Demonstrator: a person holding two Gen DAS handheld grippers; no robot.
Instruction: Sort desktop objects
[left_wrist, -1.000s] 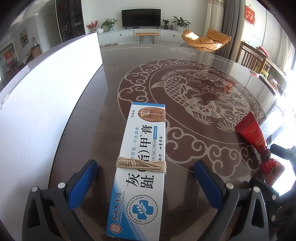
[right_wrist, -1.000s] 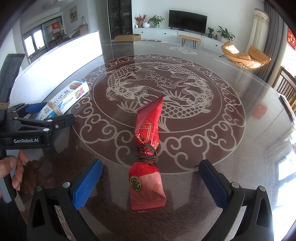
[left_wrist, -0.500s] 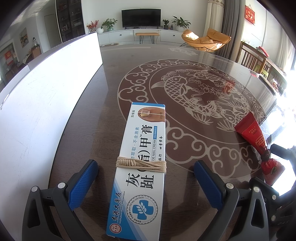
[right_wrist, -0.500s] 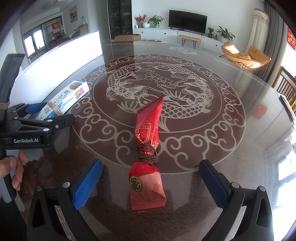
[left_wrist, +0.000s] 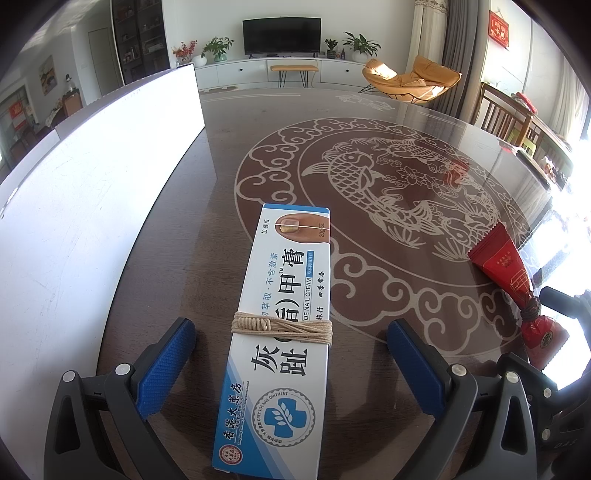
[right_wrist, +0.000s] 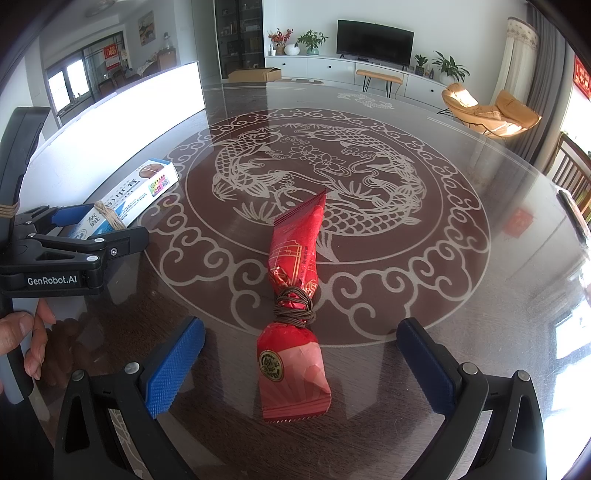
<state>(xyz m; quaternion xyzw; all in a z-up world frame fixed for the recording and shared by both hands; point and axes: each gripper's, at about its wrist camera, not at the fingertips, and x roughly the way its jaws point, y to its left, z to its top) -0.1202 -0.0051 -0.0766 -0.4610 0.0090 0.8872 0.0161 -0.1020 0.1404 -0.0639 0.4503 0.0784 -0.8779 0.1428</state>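
A white and blue ointment box (left_wrist: 284, 325), bound with tan cord, lies flat on the dark round table (left_wrist: 406, 177). My left gripper (left_wrist: 291, 354) is open, its blue fingers on either side of the box without touching it. A red foil packet (right_wrist: 295, 306), tied with brown cord, lies lengthwise between the open fingers of my right gripper (right_wrist: 301, 354). The right wrist view also shows the box (right_wrist: 125, 201) and the left gripper (right_wrist: 96, 229) at the left, held by a hand (right_wrist: 22, 339). The red packet (left_wrist: 513, 288) appears at the right of the left wrist view.
A long white panel (left_wrist: 85, 192) stands along the table's left side. The glass top carries a pale fish pattern (right_wrist: 317, 173). Wooden chairs (left_wrist: 513, 122) stand beyond the right rim, and an orange lounge chair (left_wrist: 410, 79) is behind the table.
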